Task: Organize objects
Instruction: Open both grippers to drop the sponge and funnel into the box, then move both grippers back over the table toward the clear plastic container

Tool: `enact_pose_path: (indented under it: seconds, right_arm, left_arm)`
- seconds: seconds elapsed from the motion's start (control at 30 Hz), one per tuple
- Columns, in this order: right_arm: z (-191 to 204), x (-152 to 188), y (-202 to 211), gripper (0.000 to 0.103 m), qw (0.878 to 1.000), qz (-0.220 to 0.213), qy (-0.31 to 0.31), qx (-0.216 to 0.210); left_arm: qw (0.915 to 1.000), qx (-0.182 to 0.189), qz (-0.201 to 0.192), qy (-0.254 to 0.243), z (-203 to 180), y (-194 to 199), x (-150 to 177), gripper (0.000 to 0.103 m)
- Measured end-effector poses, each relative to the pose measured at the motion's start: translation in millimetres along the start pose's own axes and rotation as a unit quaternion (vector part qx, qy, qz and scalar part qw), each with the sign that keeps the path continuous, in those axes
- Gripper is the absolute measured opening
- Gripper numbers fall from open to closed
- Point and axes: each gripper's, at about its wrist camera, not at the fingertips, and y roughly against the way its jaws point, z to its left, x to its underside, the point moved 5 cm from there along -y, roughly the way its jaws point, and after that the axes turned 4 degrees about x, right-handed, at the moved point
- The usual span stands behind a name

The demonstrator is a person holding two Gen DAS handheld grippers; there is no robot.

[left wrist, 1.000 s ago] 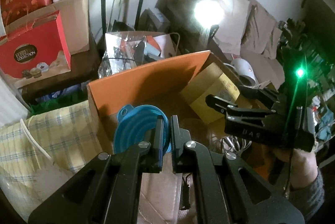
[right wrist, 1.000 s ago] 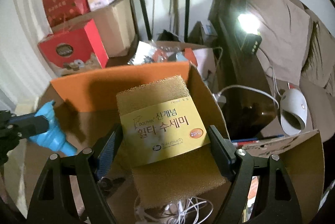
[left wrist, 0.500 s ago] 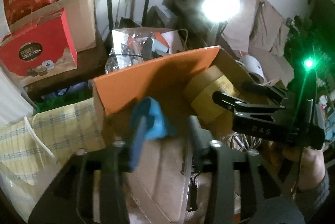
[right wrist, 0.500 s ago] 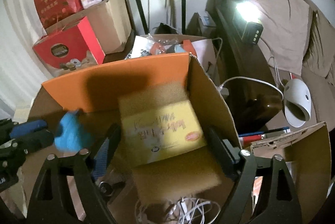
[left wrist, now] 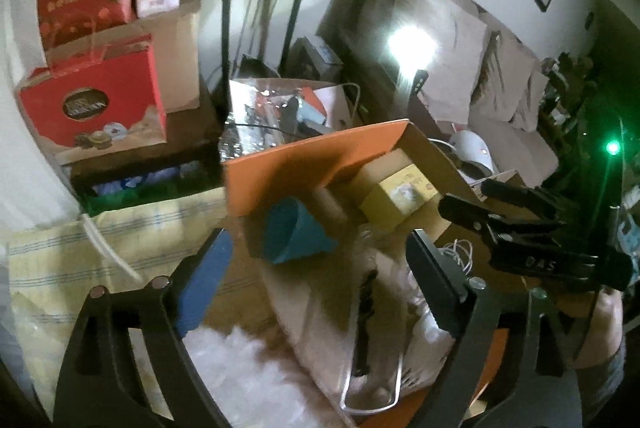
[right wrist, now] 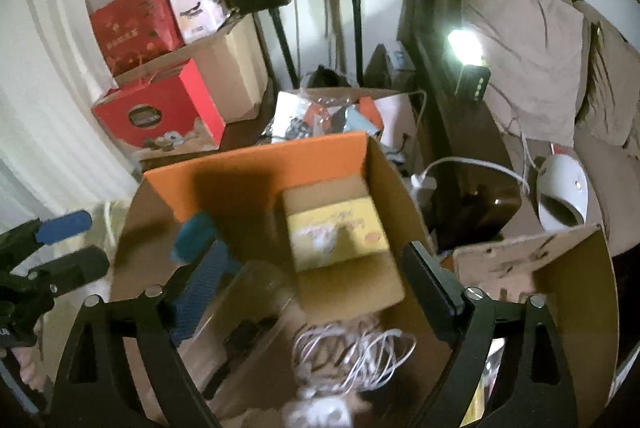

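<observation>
So both drops basically just happened. A second ago the left gripper (left wrist: 316,268) was pinched on the blue silicone funnel (left wrist: 298,234) and the right gripper (right wrist: 316,276) had the scouring sponge pack (right wrist: 336,234) sitting between its pads. Now both sets of jaws are spreading apart with nothing between them, so both tools have let go.

The funnel is lying on its side inside the cardboard box (right wrist: 396,187), up near the orange flap (left wrist: 312,159) on the left side. The sponge pack, yellow label up, rests on the box floor toward the far right corner, well apart from the funnel. A tangle of white cable (right wrist: 352,348) sits nearer the camera in the same box.

For the task, that looks like two items filed away at once. Both hands are free, so the person can probably go grab whatever's next.
</observation>
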Motion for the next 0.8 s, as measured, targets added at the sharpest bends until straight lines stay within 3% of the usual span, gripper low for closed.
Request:
enact_pose_path:
  seconds: [0.23, 0.8]
  right_arm:
    - [23, 20, 16, 0.092, 1.000, 0.007, 0.022, 0.000]
    - [97, 53, 55, 0.092, 0.997, 0.007, 0.055, -0.054]
  left_arm:
    - [0.9990, -0.038, -0.009, 0.021, 20, 29, 18, 0.098]
    - [0.9949, -0.083, -0.040, 0.040, 54, 102, 67, 0.098]
